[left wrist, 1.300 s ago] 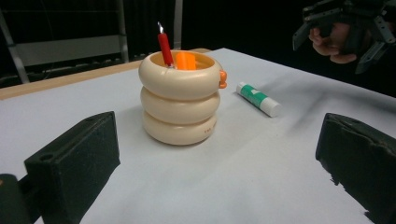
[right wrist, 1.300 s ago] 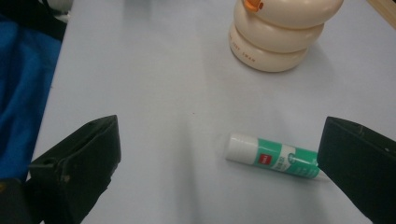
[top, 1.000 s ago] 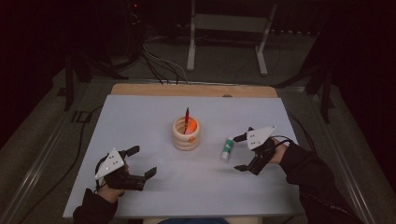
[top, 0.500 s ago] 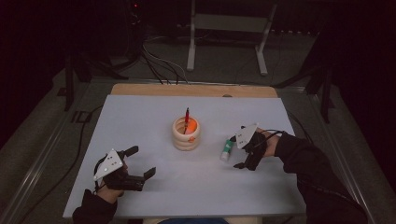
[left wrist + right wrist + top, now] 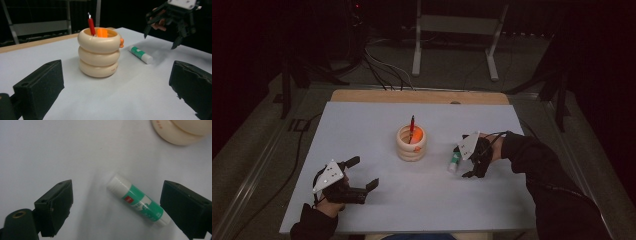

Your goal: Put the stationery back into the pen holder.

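Glue stick flat on table, long axis slanting between wide, narrowing jaws of right gripper; left gripper wide, well apart.

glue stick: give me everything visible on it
The glue stick is a short cylinder with a green label, a small red mark and a white cap, plastic by the look. It lies flat on the white table, right of the cream holder and apart from it. In the right gripper view it sits slantwise between the open jaws of the right gripper, which have just been closing; neither pad touches it. Only the table touches it.
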Motion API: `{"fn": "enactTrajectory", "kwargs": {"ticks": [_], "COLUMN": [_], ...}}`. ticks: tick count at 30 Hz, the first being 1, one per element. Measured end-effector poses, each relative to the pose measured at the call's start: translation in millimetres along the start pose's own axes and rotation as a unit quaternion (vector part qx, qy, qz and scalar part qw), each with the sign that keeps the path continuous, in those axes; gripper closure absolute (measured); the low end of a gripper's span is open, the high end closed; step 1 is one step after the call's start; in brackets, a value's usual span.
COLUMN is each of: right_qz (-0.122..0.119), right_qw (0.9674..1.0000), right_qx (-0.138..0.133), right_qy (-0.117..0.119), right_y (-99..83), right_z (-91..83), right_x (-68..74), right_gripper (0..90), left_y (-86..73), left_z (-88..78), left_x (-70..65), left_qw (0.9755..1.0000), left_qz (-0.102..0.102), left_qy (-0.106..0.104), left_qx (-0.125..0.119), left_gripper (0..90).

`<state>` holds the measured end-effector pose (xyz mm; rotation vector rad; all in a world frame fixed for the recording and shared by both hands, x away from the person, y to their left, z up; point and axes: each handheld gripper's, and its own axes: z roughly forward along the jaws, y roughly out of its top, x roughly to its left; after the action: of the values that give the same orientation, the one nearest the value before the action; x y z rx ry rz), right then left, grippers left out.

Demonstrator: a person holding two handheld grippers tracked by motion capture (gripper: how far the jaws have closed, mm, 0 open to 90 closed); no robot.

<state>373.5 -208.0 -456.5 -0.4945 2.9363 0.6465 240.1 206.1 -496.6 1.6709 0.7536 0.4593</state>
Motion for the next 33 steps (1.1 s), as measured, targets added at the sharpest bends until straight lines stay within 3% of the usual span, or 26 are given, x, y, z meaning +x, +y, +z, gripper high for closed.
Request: {"fn": "enactTrajectory", "kwargs": {"ticks": [6,11,17,21,25,27,31,33], "right_qz": [-0.041,-0.088,-0.124,-0.142,-0.182,-0.189,-0.214,-0.219], "right_qw": [0.9988,0.9948,0.9880,0.9849,0.9789,0.9775,0.9706,0.9689], "right_qx": [0.021,0.044,0.088,0.098,0.094,0.094,0.110,0.116], "right_qy": [0.016,0.022,0.025,0.012,0.006,0.002,0.001,-0.001], "right_y": [10.9,16.3,18.1,17.0,11.4,8.9,4.7,2.8], "right_z": [0.6,4.7,12.1,13.6,17.5,20.0,29.4,32.9], "right_x": [-5.1,-7.4,-7.2,-9.7,-14.3,-16.8,-19.8,-21.3], "right_gripper": [18.3,22.6,26.9,35.2,44.5,46.0,49.8,51.0], "left_y": [-1.6,-2.2,-2.0,-1.9,-1.2,-1.3,-1.5,-1.3], "left_z": [0.2,-0.3,0.2,0.4,-0.5,-1.1,-1.4,-1.3], "left_x": [0.1,0.5,-0.1,-0.7,-0.1,-0.1,0.0,-0.4], "left_qw": [1.0000,0.9999,0.9998,0.9998,0.9998,0.9998,0.9998,0.9999], "left_qz": [-0.003,-0.007,-0.008,-0.007,-0.006,-0.005,-0.004,-0.004], "left_qy": [0.009,0.013,0.016,0.016,0.017,0.017,0.017,0.016], "left_qx": [0.002,0.002,0.000,0.000,-0.002,-0.002,-0.002,-0.004], "left_gripper": [0.1,0.1,0.2,0.1,0.1,0.1,0.1,0.1]}}
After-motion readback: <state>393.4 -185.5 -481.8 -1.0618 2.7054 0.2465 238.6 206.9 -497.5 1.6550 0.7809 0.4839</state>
